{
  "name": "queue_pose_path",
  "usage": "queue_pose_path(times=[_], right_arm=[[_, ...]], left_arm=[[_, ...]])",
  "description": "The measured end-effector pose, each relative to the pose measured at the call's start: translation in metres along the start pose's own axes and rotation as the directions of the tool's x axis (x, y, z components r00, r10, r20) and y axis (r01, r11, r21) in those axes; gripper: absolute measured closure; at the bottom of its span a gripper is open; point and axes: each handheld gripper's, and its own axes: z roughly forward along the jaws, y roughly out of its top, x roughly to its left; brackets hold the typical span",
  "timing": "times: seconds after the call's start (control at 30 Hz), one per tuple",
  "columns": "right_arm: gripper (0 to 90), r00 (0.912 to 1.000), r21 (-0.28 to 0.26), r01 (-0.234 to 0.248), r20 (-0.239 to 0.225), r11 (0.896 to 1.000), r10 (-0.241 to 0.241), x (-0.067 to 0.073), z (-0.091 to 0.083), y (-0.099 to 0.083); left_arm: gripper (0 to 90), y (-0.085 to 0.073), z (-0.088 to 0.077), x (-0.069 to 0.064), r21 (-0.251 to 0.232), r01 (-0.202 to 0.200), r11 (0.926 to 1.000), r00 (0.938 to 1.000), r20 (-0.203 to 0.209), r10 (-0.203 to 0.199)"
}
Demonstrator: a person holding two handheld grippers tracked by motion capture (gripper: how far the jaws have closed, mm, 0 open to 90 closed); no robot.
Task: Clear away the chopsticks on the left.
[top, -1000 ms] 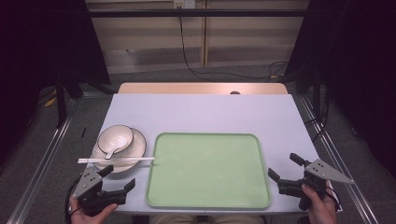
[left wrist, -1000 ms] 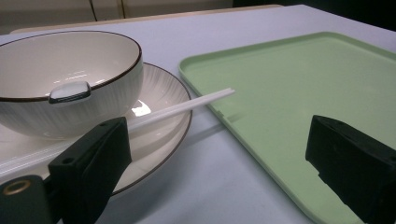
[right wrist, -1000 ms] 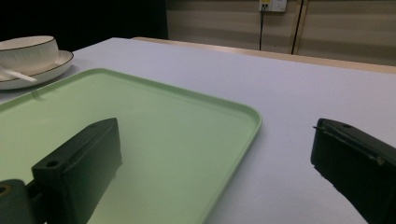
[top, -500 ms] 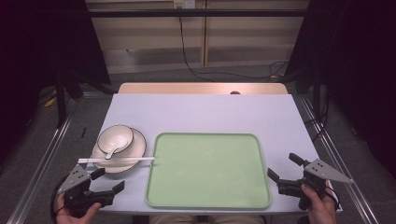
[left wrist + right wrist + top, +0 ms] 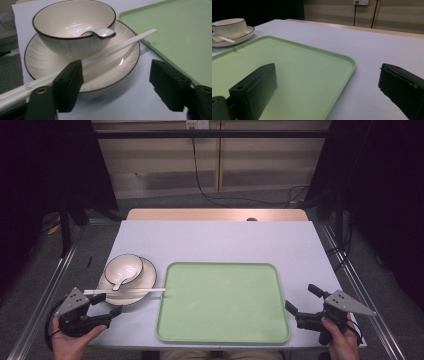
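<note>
Left gripper [image 5: 109,304] sat at table's near-left corner, jaws spread but just been narrowing, nothing between pads (near rim of plate lay just ahead). White plastic chopsticks [image 5: 105,53] rested across cream ribbed ceramic plate [image 5: 40,62], tips toward pale green plastic tray [image 5: 222,302]. Cream dark-rimmed bowl [image 5: 72,30] sat on plate, white ceramic spoon [image 5: 98,32] inside. Right gripper [image 5: 300,301] hovered at tray's right edge, jaws spread, empty.

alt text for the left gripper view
Open black jaws of the left gripper face a cream bowl on a plate, a white spoon resting in the bowl. White chopsticks lie across the plate; a green tray sits at right.
</note>
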Motion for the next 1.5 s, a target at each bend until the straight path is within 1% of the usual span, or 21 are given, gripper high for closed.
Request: queue_pose_path(times=[0.07,0.1,0.13,0.17,0.2,0.23,0.3,0.33,0.4,0.47,0.5,0.53,0.57,0.67,0.73,0.97,1.0,1.1,1.13,1.27,1.5], right_arm=[[1.4,1.0000,0.000,-0.002,-0.003,1.000,0.002,0.000,0.000,0.000],[1.4,1.0000,-0.002,0.000,-0.004,1.000,0.000,0.000,0.000,0.000],[1.4,1.0000,0.002,-0.001,-0.004,1.000,0.001,0.000,0.000,0.000],[1.4,0.9999,0.007,-0.005,-0.009,1.000,0.006,0.000,0.000,0.000],[1.4,0.9999,0.006,-0.007,-0.009,1.000,0.007,0.001,0.000,0.000],[1.4,0.9999,0.006,-0.007,-0.009,1.000,0.007,0.001,0.000,0.000],[1.3,0.9999,0.005,-0.004,-0.014,1.000,0.004,0.001,0.000,0.000],[1.3,0.9999,0.006,-0.007,-0.012,1.000,0.007,0.001,0.000,0.000],[1.3,0.9998,0.005,-0.006,-0.016,1.000,0.006,0.001,0.001,0.000],[1.3,0.9998,0.004,-0.006,-0.017,1.000,0.006,0.001,0.001,0.000],[1.3,0.9998,0.003,-0.006,-0.017,1.000,0.006,0.001,0.001,0.000],[1.3,0.9999,0.005,-0.006,-0.015,1.000,0.006,0.000,0.001,0.000],[1.3,0.9999,0.005,-0.006,-0.015,1.000,0.006,0.000,0.001,0.000],[1.3,0.9996,-0.001,-0.022,-0.015,1.000,0.022,0.000,0.001,0.000],[1.3,0.9998,0.003,-0.008,-0.017,1.000,0.008,0.000,0.001,0.000],[1.2,0.9998,0.012,-0.011,-0.016,1.000,0.012,0.000,0.001,0.000],[1.2,0.9998,0.010,-0.011,-0.015,1.000,0.011,0.000,0.001,-0.001],[1.2,0.9998,0.012,-0.013,-0.018,1.000,0.013,0.000,0.001,0.000],[1.1,0.9997,0.010,-0.012,-0.019,1.000,0.012,0.000,0.001,0.000],[1.0,0.9997,0.008,-0.009,-0.021,1.000,0.009,0.001,0.001,0.000],[0.9,0.9997,0.006,-0.009,-0.021,1.000,0.009,0.001,0.002,0.000]], left_arm=[[33.2,0.001,0.000,0.002,0.001,-0.003,1.0000,1.0000,0.005,0.003],[33.2,0.002,0.000,0.003,-0.004,-0.012,0.9999,0.9999,-0.011,0.012],[33.8,0.003,-0.001,0.005,-0.001,-0.013,0.9999,0.9999,0.004,0.013],[38.9,0.005,-0.002,0.010,0.009,-0.019,0.9998,0.9998,-0.004,0.019],[40.4,0.006,-0.002,0.014,0.016,-0.020,0.9997,0.9997,0.013,0.020],[46.7,0.006,-0.002,0.014,0.016,-0.020,0.9997,0.9997,0.013,0.020],[47.4,0.007,-0.002,0.018,0.028,-0.031,0.9991,0.9994,0.014,0.031],[48.7,0.008,0.000,0.023,0.040,-0.036,0.9986,0.9989,0.031,0.034],[51.2,0.010,0.002,0.027,0.050,-0.056,0.9972,0.9984,-0.004,0.056],[54.1,0.011,0.004,0.032,0.034,-0.051,0.9981,0.9987,0.000,0.052],[54.1,0.011,0.004,0.032,0.034,-0.051,0.9981,0.9987,0.000,0.052],[53.5,0.012,0.007,0.034,0.045,-0.081,0.9957,0.9964,-0.021,0.082],[53.2,0.012,0.007,0.034,0.045,-0.081,0.9957,0.9964,-0.021,0.082],[55.9,0.014,0.011,0.037,0.086,-0.118,0.9893,0.9930,-0.004,0.118],[59.8,0.014,0.014,0.040,0.093,-0.118,0.9886,0.9929,-0.005,0.119],[59.9,0.014,0.022,0.043,0.121,-0.119,0.9855,0.9929,0.021,0.117],[59.1,0.015,0.023,0.043,0.128,-0.136,0.9825,0.9907,0.027,0.133],[59.1,0.015,0.025,0.043,0.128,-0.132,0.9829,0.9911,0.031,0.129],[59.2,0.015,0.026,0.042,0.139,-0.144,0.9797,0.9894,0.036,0.141],[59.7,0.015,0.027,0.041,0.138,-0.144,0.9800,0.9896,0.030,0.141],[60.2,0.016,0.027,0.039,0.150,-0.174,0.9732,0.9847,0.037,0.170]])
